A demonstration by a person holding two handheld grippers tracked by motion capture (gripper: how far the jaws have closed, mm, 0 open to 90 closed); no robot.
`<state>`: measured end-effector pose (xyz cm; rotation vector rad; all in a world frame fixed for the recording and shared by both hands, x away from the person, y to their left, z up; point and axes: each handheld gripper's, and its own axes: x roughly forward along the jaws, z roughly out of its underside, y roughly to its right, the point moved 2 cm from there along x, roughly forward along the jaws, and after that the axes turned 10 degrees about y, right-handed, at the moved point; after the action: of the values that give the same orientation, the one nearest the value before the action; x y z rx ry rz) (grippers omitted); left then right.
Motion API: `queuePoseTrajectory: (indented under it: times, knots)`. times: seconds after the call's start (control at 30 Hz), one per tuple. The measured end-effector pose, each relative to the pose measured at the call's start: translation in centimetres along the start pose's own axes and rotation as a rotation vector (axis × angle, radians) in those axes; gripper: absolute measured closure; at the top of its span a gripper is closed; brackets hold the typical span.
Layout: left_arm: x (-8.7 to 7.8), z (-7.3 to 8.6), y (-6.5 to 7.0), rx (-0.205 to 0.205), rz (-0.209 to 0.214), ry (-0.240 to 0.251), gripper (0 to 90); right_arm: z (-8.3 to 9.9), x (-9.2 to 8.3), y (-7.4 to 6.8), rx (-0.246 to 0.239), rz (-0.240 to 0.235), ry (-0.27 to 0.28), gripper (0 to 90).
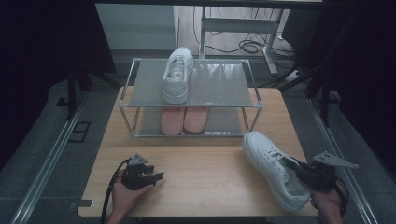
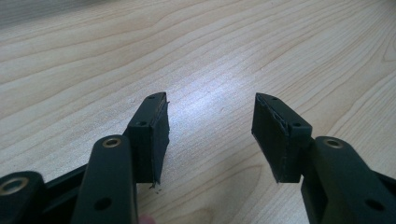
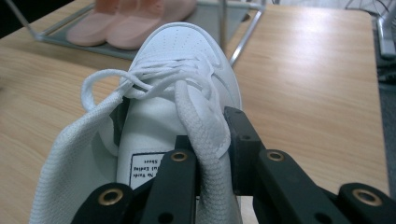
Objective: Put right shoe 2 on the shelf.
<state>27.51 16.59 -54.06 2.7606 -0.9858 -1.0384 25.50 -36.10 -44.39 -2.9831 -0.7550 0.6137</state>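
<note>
1. My right gripper [image 3: 212, 154] is clamped on the collar of the white sneaker [image 1: 275, 169], on the table, short of the rack [image 1: 189, 105].
2. Its mate [image 1: 178, 74] sits shelved (likely half done).
3. My left gripper [image 2: 210, 135] rests agape, empty.

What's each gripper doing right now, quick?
Left gripper: open, holding nothing, above the table.
Right gripper: shut on the white sneaker's collar.

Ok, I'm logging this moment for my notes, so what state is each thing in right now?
Left gripper: open, fingers apart over bare table, holding nothing.
Right gripper: shut on the near sneaker's side wall.
Near sneaker: on the table, laces tied.
Second sneaker: upright on the rack's top shelf.
Pink shoes: paired on the lower shelf.
</note>
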Motion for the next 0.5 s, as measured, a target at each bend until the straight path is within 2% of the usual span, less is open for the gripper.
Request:
queuePoseTrajectory:
  times: [0.17, 0.5]
  knots:
    - [0.0, 0.0, 0.0, 0.000, -0.001, -0.003, 46.7, -0.8, 0.4, -1.5, -0.014, -0.049, 0.012, 82.0]
    - [0.1, 0.1, -0.1, -0.004, -0.002, -0.003, 46.7, -2.2, 2.7, -4.0, -0.017, -0.126, 0.049, 82.0]
